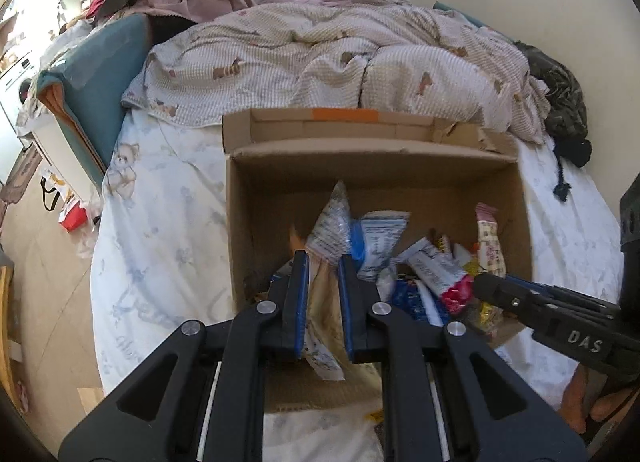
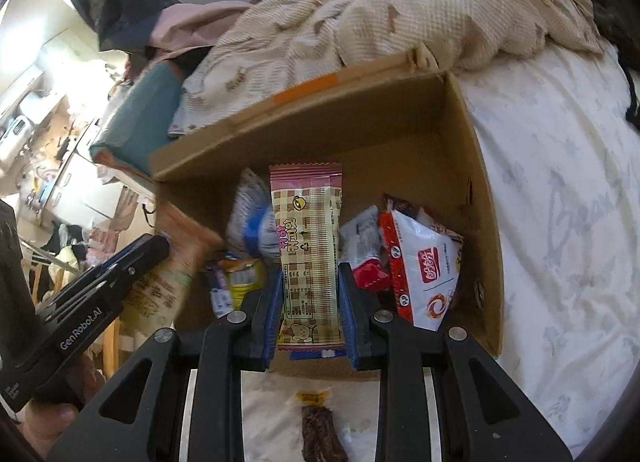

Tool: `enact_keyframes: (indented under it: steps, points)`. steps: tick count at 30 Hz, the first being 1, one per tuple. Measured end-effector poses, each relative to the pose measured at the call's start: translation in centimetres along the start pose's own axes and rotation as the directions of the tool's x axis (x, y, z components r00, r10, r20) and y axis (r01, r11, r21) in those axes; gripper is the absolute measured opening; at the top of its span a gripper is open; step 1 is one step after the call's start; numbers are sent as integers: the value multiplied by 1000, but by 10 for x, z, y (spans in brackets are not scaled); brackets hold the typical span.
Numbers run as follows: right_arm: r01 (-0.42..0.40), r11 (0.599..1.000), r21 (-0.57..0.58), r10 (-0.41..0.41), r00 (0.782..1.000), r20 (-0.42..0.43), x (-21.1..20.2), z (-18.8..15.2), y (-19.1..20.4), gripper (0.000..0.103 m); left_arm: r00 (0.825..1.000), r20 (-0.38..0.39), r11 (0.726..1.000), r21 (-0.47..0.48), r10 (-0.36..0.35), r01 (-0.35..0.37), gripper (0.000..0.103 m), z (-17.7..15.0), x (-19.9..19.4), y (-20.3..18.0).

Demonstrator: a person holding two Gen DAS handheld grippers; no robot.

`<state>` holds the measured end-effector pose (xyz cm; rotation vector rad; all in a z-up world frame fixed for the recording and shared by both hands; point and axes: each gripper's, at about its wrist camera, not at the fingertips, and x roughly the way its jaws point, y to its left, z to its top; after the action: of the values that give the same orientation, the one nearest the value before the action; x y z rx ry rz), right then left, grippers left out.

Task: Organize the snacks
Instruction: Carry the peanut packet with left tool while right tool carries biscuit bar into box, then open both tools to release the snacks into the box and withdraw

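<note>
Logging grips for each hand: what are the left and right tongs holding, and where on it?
Left tongs: a tan, crumpled snack packet, pinched mid-body. Right tongs: the pink checked snack bar, gripped across its lower half, over the cardboard box.

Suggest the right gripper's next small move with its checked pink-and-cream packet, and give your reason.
Probably open the right gripper and let go. Its checked pink-and-cream snack packet already hangs over the open brown cardboard box, where other wrapped snacks lie, so it should drop in with them.
</note>
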<state>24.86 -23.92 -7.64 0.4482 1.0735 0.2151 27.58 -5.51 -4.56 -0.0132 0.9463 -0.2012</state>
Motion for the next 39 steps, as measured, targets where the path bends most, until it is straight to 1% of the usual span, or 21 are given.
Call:
enact_keyframes:
  steps: [5,8,13,15,17,19,20,21,22,23,25,27,29,30,36,39]
  points:
    - [-14,1000,-4,14,1000,-27,13,-3,-5,28,1000,-20,1000,15,13,-13,12,-1,15,-1]
    - [-14,1000,-4,14,999,-38,18,-1,-6,28,999,-32,1000,19,4,-4,12,-2,18,-4]
    - [-32,999,13,32,998,-48,21,1,-7,28,1000,-2,999,40,2,-2,12,2,12,-11]
    - [-54,998,21,55,997,-45,21,2,-7,28,1000,2,999,46,1,-2,12,2,10,-13]
    - [-75,997,35,76,996,-37,18,2,-8,31,1000,-2,999,50,-4,4,13,1,10,-14]
    - [-91,995,46,92,995,-26,16,4,-10,31,1000,-10,999,54,-9,9,22,1,9,-14]
    - [-99,994,52,100,995,-19,15,4,-11,33,1000,-8,999,51,-6,6,29,0,8,-14]
    - [-101,993,63,102,995,-10,13,5,-13,35,1000,-1,999,44,8,-8,31,0,7,-13]
    - [-103,992,73,104,995,-3,12,7,-14,44,1000,6,999,37,18,-18,31,0,6,-12]
    - [-108,990,89,108,994,10,10,7,-17,56,1000,5,1000,27,14,-15,32,0,5,-10]
    - [-115,988,104,112,993,34,5,8,-20,66,1000,-6,1000,5,0,0,44,-1,5,-7]
    - [-113,988,104,109,993,44,1,8,-21,68,1000,2,1000,-12,10,-10,70,-1,1,-4]
    - [-119,987,107,115,992,44,-1,8,-22,68,999,18,999,-10,35,-34,79,-2,-2,-5]
    - [-121,986,112,116,992,47,-2,8,-23,68,999,22,999,-6,37,-37,81,-2,-4,-6]
    - [-118,987,108,111,992,65,-12,8,-24,68,1000,19,1000,-9,21,-20,81,-5,-11,-5]
    - [-122,988,98,115,991,71,-19,3,-22,68,999,30,1000,-5,23,-23,81,-7,-18,-3]
